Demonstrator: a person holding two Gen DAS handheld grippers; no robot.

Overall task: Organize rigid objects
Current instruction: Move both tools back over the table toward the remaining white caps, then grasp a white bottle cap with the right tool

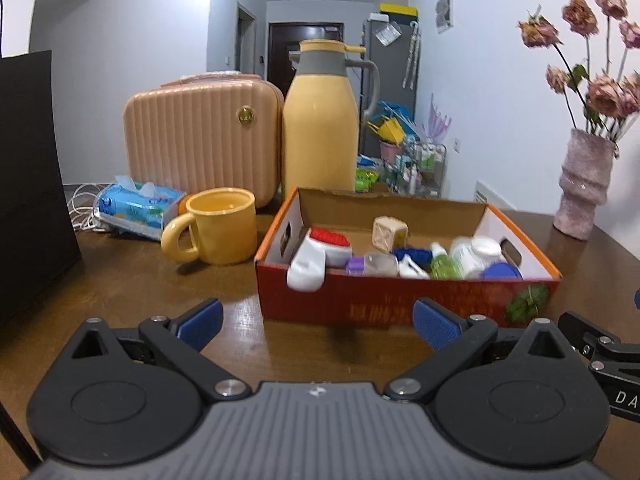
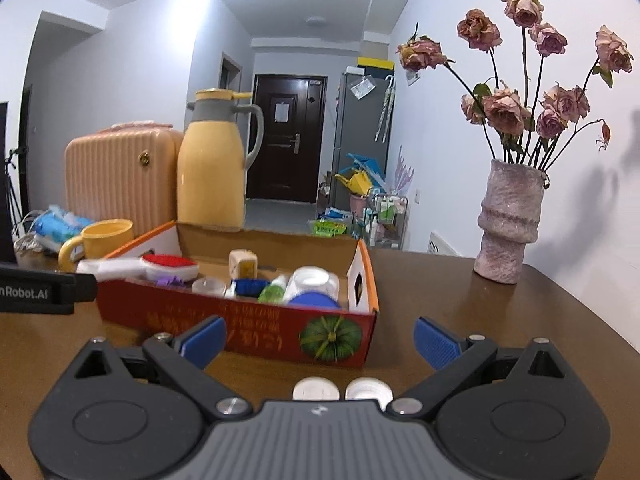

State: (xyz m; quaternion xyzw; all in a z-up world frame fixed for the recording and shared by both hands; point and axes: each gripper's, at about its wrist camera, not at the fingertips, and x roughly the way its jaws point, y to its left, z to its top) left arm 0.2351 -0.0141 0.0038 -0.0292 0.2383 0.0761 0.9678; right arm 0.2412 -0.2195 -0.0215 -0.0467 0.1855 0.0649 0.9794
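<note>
Both grippers, left [image 1: 318,322] and right [image 2: 318,340], hover spread wide and empty over the brown table [image 2: 500,320]. Two white caps [image 2: 342,390] lie under the right one. Beyond sits the cardboard box [image 2: 256,328] of small items, then a hallway door [image 2: 288,136].

A red cardboard box [image 2: 256,328] with a pumpkin picture stands open on the bench. Inside lie a white brush with red bristles [image 2: 168,265], a beige cube [image 2: 243,263], a white jar [image 2: 312,282], a blue lid [image 2: 312,301] and other small items. Two white caps [image 2: 316,390] lie on the bench before it.
</note>
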